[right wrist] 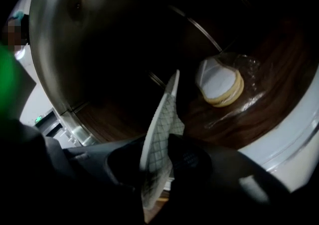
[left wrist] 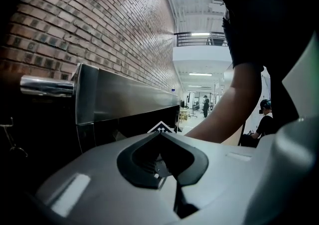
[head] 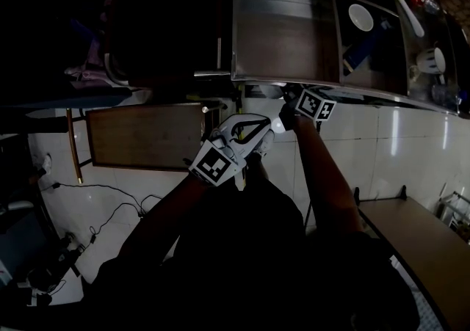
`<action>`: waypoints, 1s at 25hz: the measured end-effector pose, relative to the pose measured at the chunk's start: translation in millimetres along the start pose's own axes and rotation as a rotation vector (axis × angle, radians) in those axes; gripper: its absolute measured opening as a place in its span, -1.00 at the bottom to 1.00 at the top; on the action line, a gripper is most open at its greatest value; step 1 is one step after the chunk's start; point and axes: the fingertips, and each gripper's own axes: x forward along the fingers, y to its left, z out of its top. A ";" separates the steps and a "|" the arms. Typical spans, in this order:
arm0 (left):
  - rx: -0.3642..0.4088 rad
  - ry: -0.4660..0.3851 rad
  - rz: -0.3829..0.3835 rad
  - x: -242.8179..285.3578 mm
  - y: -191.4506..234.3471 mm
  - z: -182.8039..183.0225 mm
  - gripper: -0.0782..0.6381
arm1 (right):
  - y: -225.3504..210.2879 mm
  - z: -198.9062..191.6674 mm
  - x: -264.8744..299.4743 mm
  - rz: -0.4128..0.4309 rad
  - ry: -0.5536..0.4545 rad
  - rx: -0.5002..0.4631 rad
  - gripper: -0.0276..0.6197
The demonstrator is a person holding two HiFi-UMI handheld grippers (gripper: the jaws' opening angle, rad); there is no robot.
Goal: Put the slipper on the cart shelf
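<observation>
In the right gripper view my right gripper [right wrist: 155,145] is shut on a white slipper [right wrist: 167,104], held edge-on with its grid-patterned sole showing. It hangs over the dark wooden cart shelf [right wrist: 259,116], inside the steel frame. A second white slipper [right wrist: 222,82] with a tan sole lies on that shelf beyond it. The head view is dim; there my right gripper [head: 288,104] reaches under the edge of the steel cart [head: 279,36]. My left gripper [head: 258,133] hovers just left of it, jaws together and empty. The left gripper view shows the left gripper [left wrist: 164,151] beside the cart rail [left wrist: 124,99].
On the cart top stand a white bowl [head: 360,17] and cups [head: 433,62]. A wooden panel [head: 143,135] stands left of the cart, with cables [head: 110,208] on the white floor. A wooden table [head: 418,241] sits at the lower right. The cart's steel handle [left wrist: 47,87] juts out.
</observation>
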 end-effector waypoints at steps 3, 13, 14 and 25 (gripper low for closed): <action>0.000 0.000 0.003 2.5 -0.8 -2.1 -0.78 | -7.6 4.7 -1.0 -0.062 -0.017 -0.052 -0.59; -0.014 0.012 0.024 9.9 6.4 -9.1 -0.78 | -16.3 17.9 -9.6 -0.237 -0.048 -0.208 -0.27; -0.016 0.014 0.026 11.8 8.0 -10.2 -0.78 | -18.2 17.1 -10.1 -0.244 -0.047 -0.214 -0.26; 0.033 0.028 0.000 23.5 6.4 -13.3 -0.78 | -34.9 29.5 -38.8 -0.378 -0.087 -0.390 0.07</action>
